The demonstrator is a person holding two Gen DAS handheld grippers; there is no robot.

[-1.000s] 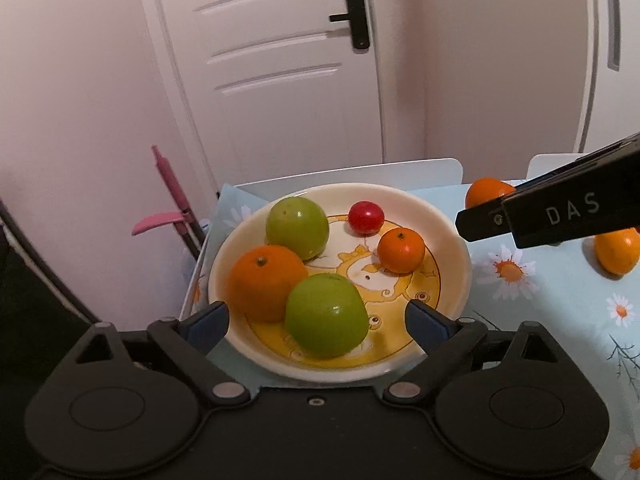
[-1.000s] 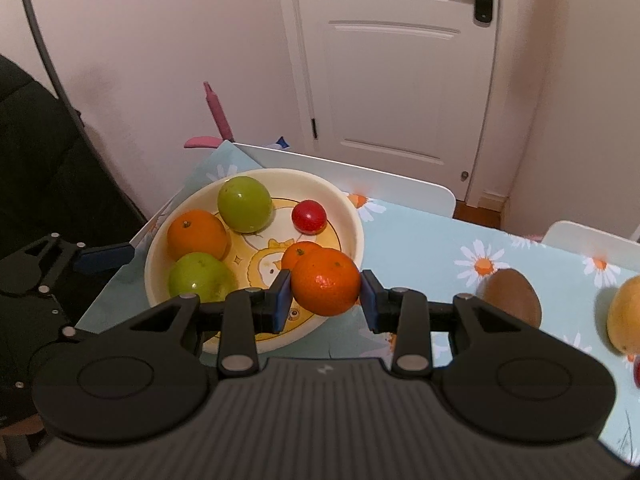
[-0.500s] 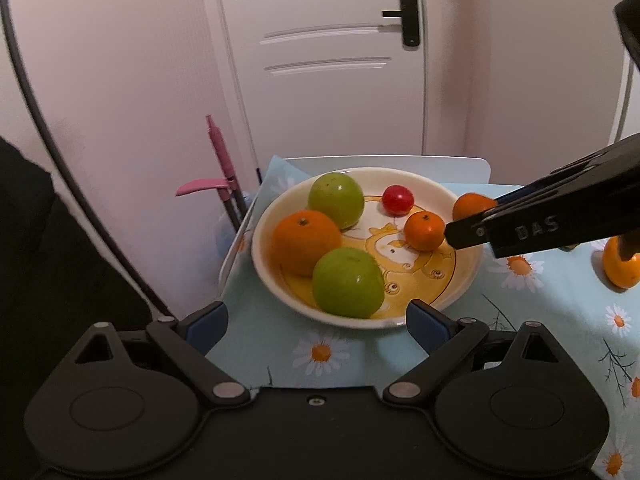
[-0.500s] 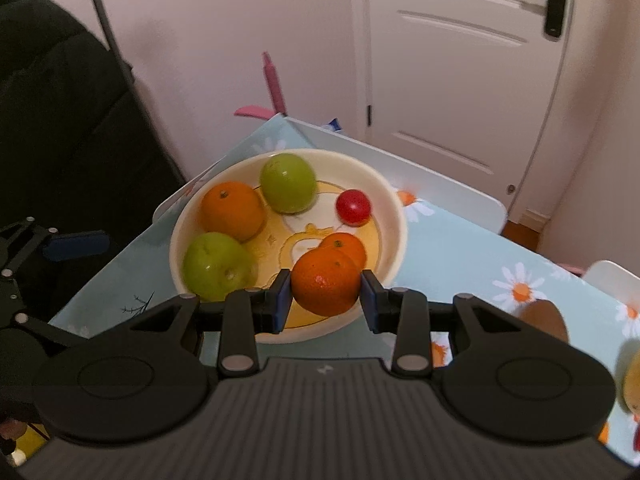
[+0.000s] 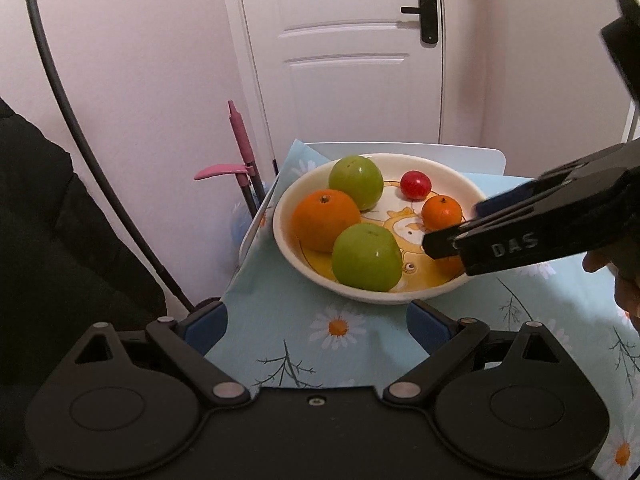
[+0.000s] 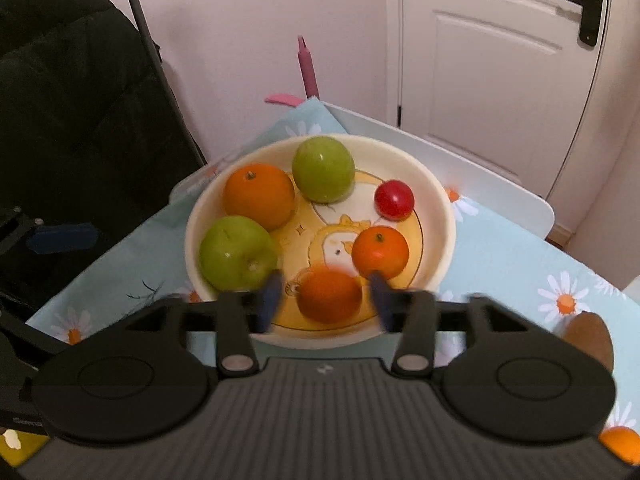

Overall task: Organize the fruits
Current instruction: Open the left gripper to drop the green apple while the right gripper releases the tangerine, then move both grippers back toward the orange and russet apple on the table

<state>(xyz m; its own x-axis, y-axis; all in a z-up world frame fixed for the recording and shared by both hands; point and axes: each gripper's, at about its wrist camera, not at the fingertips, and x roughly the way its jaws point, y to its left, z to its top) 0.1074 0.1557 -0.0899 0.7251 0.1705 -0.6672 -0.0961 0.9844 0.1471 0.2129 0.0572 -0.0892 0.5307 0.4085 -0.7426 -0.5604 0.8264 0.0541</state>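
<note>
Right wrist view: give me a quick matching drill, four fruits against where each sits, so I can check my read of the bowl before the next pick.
Things:
1. red fruit
2. blurred mandarin
3. large orange
4. brown fruit

Places:
A. on the tablecloth, outside the bowl
B. bowl's far right side
C. between the right gripper pads, untouched
D. bowl's left side, between two green apples

Pairs: 1-B, 2-C, 3-D, 4-A
</note>
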